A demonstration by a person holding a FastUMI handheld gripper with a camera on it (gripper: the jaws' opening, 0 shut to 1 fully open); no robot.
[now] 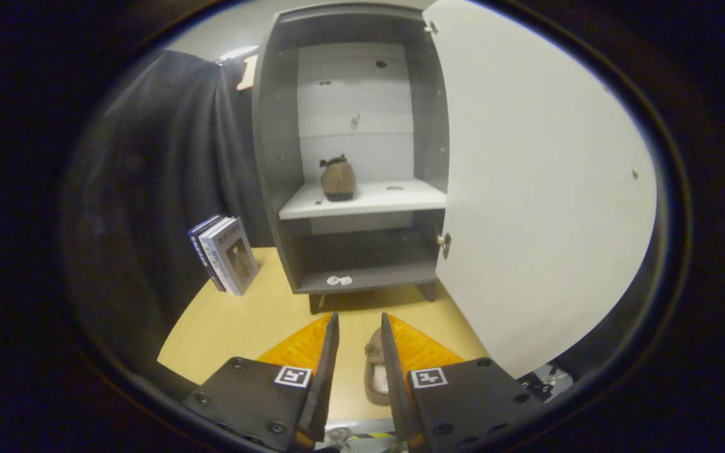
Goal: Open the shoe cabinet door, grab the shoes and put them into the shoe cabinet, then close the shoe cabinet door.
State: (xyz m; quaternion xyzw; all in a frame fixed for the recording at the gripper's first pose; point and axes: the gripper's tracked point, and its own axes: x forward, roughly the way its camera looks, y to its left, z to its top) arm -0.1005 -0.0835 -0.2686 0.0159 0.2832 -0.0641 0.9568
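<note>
Shoe (pixel 376 368): on bench (pixel 243 321), between tool (pixel 360 327) fingers, apparently not yet pinched; likely soft, light (take by the sides). Mate (pixel 337 178) on cabinet (pixel 268 157) shelf; door (pixel 539 189) open.

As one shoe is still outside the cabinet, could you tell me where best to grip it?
Grip the shoe on the table across its sides at mid-length, coming from above. It lies lengthwise between the gripper's open fingers, toe towards the cabinet, so its narrow width likely fits the gap.
</note>
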